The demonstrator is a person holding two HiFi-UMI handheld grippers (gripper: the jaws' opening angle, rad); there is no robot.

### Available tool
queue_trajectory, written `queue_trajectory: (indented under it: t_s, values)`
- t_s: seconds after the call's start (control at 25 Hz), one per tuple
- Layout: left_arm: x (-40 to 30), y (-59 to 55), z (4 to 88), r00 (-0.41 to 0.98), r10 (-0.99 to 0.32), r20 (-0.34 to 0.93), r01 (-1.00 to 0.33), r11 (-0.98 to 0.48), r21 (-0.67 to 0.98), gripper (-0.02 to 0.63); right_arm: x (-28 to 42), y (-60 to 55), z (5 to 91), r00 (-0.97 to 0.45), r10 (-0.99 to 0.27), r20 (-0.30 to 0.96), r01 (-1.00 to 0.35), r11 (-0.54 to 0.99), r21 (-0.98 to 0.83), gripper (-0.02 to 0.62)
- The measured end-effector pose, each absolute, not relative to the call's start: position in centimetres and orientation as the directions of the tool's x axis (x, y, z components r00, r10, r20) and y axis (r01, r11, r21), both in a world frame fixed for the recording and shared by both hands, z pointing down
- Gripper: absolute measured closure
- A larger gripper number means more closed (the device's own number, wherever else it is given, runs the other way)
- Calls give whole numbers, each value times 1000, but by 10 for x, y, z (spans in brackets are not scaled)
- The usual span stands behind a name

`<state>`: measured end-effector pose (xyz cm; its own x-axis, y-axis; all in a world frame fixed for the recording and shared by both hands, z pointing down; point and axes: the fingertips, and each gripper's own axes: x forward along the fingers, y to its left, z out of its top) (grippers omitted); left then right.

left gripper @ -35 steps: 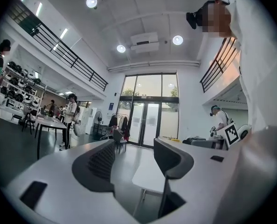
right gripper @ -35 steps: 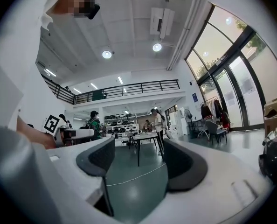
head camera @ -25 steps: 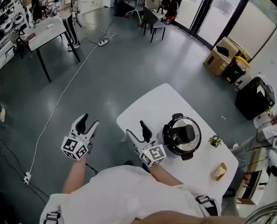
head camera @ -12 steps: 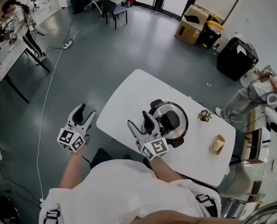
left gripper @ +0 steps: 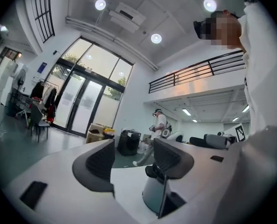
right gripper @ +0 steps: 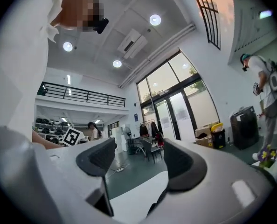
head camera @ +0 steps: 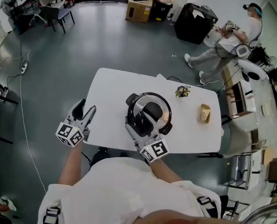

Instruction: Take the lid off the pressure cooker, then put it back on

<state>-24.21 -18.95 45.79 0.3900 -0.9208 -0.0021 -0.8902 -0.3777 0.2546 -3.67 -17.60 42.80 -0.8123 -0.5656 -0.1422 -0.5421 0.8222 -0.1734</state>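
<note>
The left gripper is held at the left edge of the white table, jaws spread wide with nothing between them; in the left gripper view only the tabletop and the room beyond show through the gap of the left gripper, and the pressure cooker sits partly behind its right-hand jaw. The right gripper also has its jaws well apart and empty. It reaches over the near left side of the pressure cooker, though whether a jaw touches the pot is hard to tell from above. The right gripper view shows the right gripper with just a strip of table and the glass doors between the jaws. The shiny lid sits on the cooker, its black handle across the middle. Farther right on the table stand a small potted plant and a yellowish object, well apart from the cooker. Beyond the table, a person sits near a black bin.
</note>
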Motion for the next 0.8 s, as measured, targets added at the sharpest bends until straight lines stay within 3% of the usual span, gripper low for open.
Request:
queue_trajectory:
  t_s: [0.36, 0.8]
  values:
    - [-213, -264, 470, 632, -775, -5, -724, -592, 355, 357, 2, -193, 422, -601, -794, -90, -780, 607, -153, 262]
    - [-193, -293, 480, 769, -639, -1, -537, -647, 541, 357, 48, -176, 405, -402, -914, -48, -908, 405, -107, 262]
